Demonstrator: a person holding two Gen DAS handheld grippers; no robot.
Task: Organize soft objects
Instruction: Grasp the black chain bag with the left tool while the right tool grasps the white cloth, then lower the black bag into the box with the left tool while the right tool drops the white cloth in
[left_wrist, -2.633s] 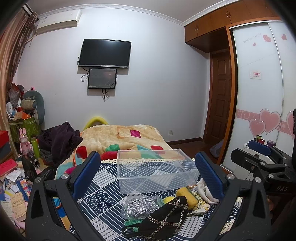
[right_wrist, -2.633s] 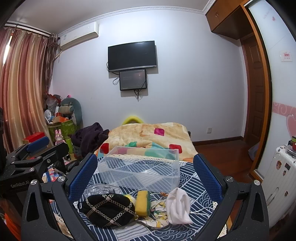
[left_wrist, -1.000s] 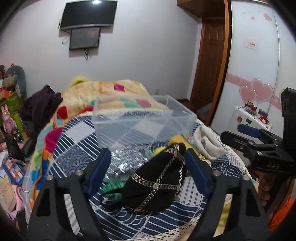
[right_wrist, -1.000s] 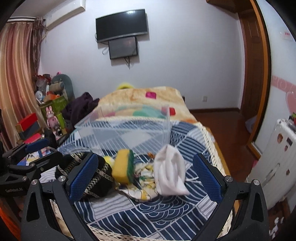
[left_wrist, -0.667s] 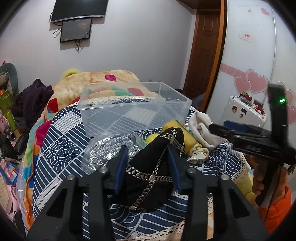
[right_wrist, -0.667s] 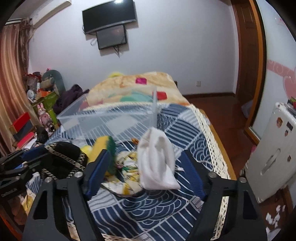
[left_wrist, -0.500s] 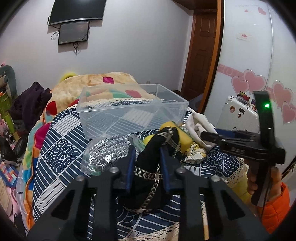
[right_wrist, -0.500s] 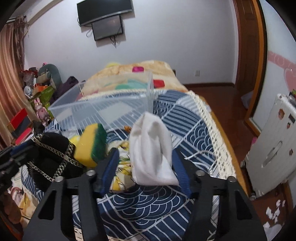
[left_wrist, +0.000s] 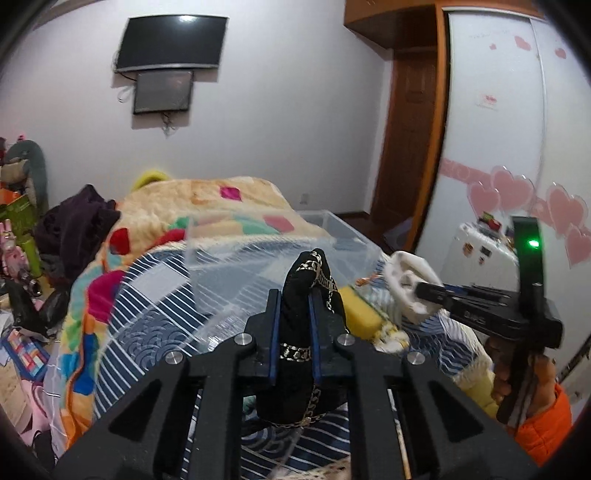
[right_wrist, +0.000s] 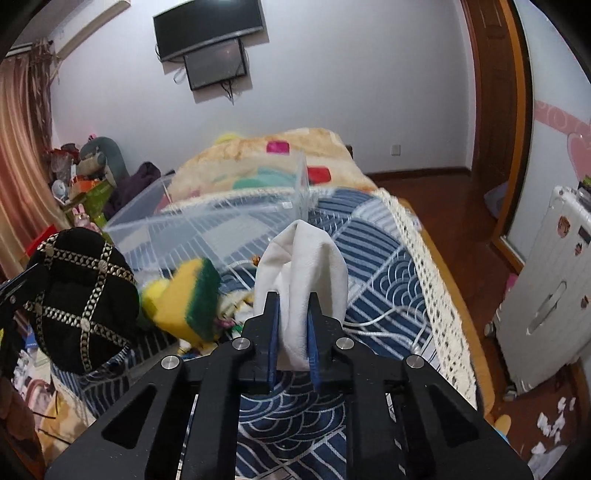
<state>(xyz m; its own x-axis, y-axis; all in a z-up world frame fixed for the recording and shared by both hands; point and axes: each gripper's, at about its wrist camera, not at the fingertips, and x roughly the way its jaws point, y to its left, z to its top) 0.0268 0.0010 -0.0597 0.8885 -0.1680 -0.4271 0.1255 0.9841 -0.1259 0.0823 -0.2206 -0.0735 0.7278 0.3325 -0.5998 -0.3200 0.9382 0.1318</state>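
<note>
My left gripper is shut on a black hat with gold chain trim and holds it raised above the bed; the hat also shows in the right wrist view. My right gripper is shut on a white cloth, seen in the left wrist view too. A clear plastic box stands on the bed just beyond both grippers. A yellow and green sponge lies between the hat and the cloth.
The bed has a blue patterned cover with a lace edge and a colourful blanket behind the box. A white suitcase stands right of the bed. Clutter and dark clothes lie at the left.
Both grippers closed from wide open: the left one on the black hat, the right one on the white cloth. Both have lifted their items slightly toward the box.
</note>
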